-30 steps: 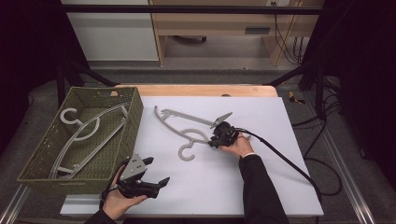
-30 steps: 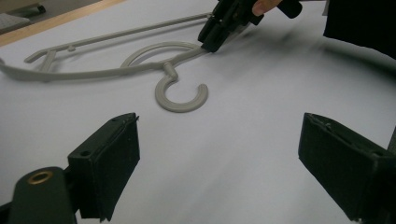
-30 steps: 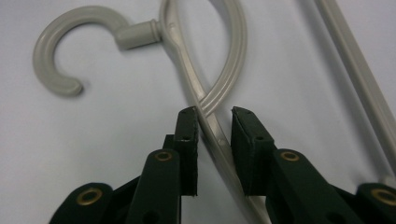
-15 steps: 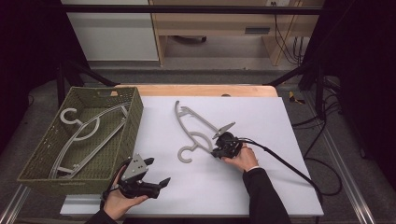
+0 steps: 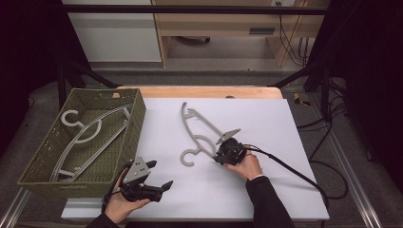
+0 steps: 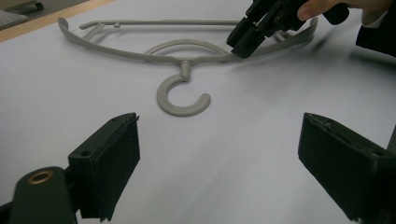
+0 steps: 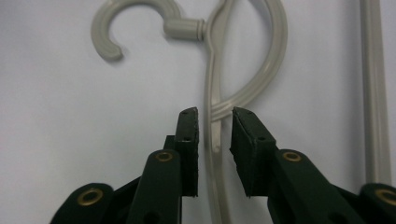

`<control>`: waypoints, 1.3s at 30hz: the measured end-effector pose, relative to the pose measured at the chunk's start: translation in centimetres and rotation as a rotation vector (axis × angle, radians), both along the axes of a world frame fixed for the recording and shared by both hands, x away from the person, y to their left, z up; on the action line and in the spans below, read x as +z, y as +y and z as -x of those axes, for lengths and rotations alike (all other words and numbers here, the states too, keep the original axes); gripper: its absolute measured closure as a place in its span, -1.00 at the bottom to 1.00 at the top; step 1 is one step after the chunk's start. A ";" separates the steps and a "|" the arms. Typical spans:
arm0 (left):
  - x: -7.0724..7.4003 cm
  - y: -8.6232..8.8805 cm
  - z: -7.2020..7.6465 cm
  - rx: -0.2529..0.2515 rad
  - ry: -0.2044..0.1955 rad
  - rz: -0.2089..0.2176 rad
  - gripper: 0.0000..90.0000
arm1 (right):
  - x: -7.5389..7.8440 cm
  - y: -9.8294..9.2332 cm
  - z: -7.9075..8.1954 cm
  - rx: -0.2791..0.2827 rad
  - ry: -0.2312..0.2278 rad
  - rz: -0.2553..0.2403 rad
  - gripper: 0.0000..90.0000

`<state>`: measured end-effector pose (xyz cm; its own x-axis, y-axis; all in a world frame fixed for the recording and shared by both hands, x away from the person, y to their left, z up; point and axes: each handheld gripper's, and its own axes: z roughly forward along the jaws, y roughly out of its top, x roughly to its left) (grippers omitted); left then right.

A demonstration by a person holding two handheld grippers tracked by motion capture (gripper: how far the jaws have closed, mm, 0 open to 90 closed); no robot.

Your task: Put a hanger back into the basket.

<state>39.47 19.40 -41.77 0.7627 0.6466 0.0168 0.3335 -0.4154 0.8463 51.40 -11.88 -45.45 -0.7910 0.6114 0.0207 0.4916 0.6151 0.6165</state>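
A grey plastic hanger [image 5: 199, 128] lies flat on the white table top, its hook toward the near side. My right gripper [image 5: 222, 156] straddles one arm of the hanger [image 7: 275, 70] near the hook. Its jaws have just been opening; in the right gripper view [image 7: 215, 114] a thin gap shows on both sides of the arm, so the pads do not press on it. My left gripper [image 5: 160, 174] rests at the near left, open and empty. The left gripper view [image 6: 219, 135] looks across bare table at the hanger [image 6: 182, 56].
An olive woven basket [image 5: 138, 118] stands at the left of the table with another grey hanger [image 5: 90, 137] lying inside it. A wooden strip [image 5: 204, 91] runs along the table's far edge. The right gripper's cable [image 5: 294, 173] trails to the right.
The right gripper dragged the hanger toward the near side and swung it round, so it now lies more lengthwise. Its jaws have since parted slightly. The left gripper stayed where it was.
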 end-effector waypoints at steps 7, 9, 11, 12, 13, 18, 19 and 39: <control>0.0 0.1 -0.1 -0.001 0.002 0.002 -0.72 | 0.6 0.1 -0.3 -0.012 0.015 -0.001 0.48; 0.0 0.0 -0.1 -0.001 0.002 0.004 -0.72 | 0.3 0.2 -0.4 -0.023 0.038 0.021 0.45; 0.0 0.0 -0.1 -0.002 0.002 0.002 -0.72 | -0.1 0.5 -0.6 -0.017 0.051 0.049 0.45; 0.0 0.0 -0.1 -0.003 0.003 0.001 -0.72 | -0.2 0.7 -0.6 -0.021 0.064 0.060 0.47; 0.0 0.0 -0.1 -0.004 0.004 0.000 -0.72 | -0.4 0.8 -0.7 -0.020 0.062 0.076 0.50; 0.0 0.0 -0.1 -0.006 0.006 0.000 -0.72 | -0.3 0.8 -0.9 -0.016 0.098 0.119 0.67; 0.0 0.0 -0.1 -0.006 0.004 -0.003 -0.72 | -0.2 0.8 -0.9 -0.011 0.099 0.122 0.67; 0.3 0.1 0.0 -0.021 -0.004 -0.010 -0.72 | 0.5 -0.2 -1.2 0.040 0.151 0.087 0.84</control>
<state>39.49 19.52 -41.48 0.7763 0.6298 0.0268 0.3208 -0.4312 0.8433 52.59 -12.07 -44.92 -0.8065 0.5845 0.0893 0.5488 0.6838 0.4808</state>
